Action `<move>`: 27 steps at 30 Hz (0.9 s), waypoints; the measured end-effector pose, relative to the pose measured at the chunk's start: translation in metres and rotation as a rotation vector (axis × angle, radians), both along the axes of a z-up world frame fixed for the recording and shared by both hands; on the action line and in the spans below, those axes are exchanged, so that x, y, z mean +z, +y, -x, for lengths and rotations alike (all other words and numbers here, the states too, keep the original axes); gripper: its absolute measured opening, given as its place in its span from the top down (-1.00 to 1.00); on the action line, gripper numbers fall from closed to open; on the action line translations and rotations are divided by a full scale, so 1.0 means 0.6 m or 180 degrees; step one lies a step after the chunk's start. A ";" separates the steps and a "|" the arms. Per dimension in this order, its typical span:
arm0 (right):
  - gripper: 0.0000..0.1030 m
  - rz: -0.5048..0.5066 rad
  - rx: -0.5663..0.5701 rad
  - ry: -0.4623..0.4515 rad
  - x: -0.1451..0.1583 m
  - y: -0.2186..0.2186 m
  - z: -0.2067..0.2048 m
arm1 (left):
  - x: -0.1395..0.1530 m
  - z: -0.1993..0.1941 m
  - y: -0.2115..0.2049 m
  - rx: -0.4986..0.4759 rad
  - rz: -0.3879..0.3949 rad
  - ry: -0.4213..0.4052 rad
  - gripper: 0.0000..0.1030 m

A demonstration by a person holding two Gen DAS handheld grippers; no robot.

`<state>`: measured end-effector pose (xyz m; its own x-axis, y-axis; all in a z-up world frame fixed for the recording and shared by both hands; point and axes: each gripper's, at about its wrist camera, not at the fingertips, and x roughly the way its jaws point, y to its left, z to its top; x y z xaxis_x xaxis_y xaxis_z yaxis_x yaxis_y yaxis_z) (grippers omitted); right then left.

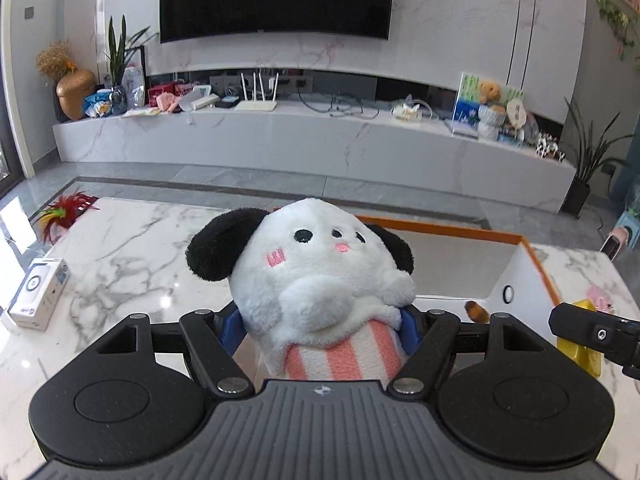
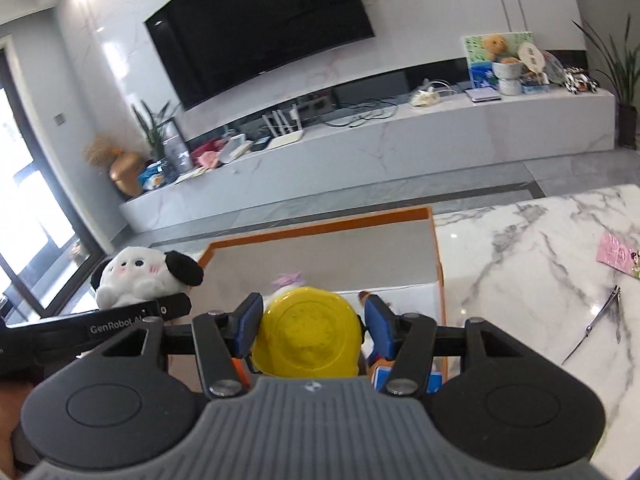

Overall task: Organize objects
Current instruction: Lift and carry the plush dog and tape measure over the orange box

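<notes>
A white plush dog (image 1: 316,276) with black ears and a pink-striped lower half fills the middle of the left wrist view. My left gripper (image 1: 320,330) is shut on its striped body, blue pads pressing both sides, lifted over the marble table. In the right wrist view my right gripper (image 2: 312,324) is shut on a round yellow toy (image 2: 308,334) that looks like a helmet. It hangs over the near edge of an orange-rimmed storage box (image 2: 438,248). The plush dog (image 2: 140,276) and the left gripper's finger show at the left there. The yellow toy (image 1: 580,350) peeks behind the right gripper's finger at the right.
The orange-rimmed box (image 1: 440,230) sits on the marble table (image 1: 132,248) behind the plush. A white carton (image 1: 38,298) and a red feather toy (image 1: 68,210) lie at the left. Nail clippers (image 2: 604,316) and a pink card (image 2: 618,254) lie on the table at the right. A TV bench stands beyond.
</notes>
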<state>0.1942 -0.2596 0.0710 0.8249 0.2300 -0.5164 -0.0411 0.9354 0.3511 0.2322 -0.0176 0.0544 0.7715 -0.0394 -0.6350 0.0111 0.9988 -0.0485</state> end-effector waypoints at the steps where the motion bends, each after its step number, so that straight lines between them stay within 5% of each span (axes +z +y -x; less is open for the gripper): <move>1: -0.13 -0.0002 -0.0007 0.0033 -0.005 0.001 -0.015 | -0.005 -0.008 -0.002 0.0007 0.0004 0.0014 -0.62; 11: -0.13 0.0182 0.0103 0.0349 -0.065 0.013 -0.067 | -0.059 -0.050 -0.029 -0.0002 -0.0170 0.0268 -0.62; 27: -0.13 0.0585 0.0229 0.0452 -0.085 0.037 -0.064 | -0.077 -0.069 -0.033 0.0065 -0.0285 0.0413 -0.63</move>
<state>0.2325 -0.2377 0.0198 0.7259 0.1771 -0.6647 -0.0724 0.9806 0.1822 0.2736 -0.0372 0.0080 0.6827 0.0367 -0.7298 -0.0100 0.9991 0.0410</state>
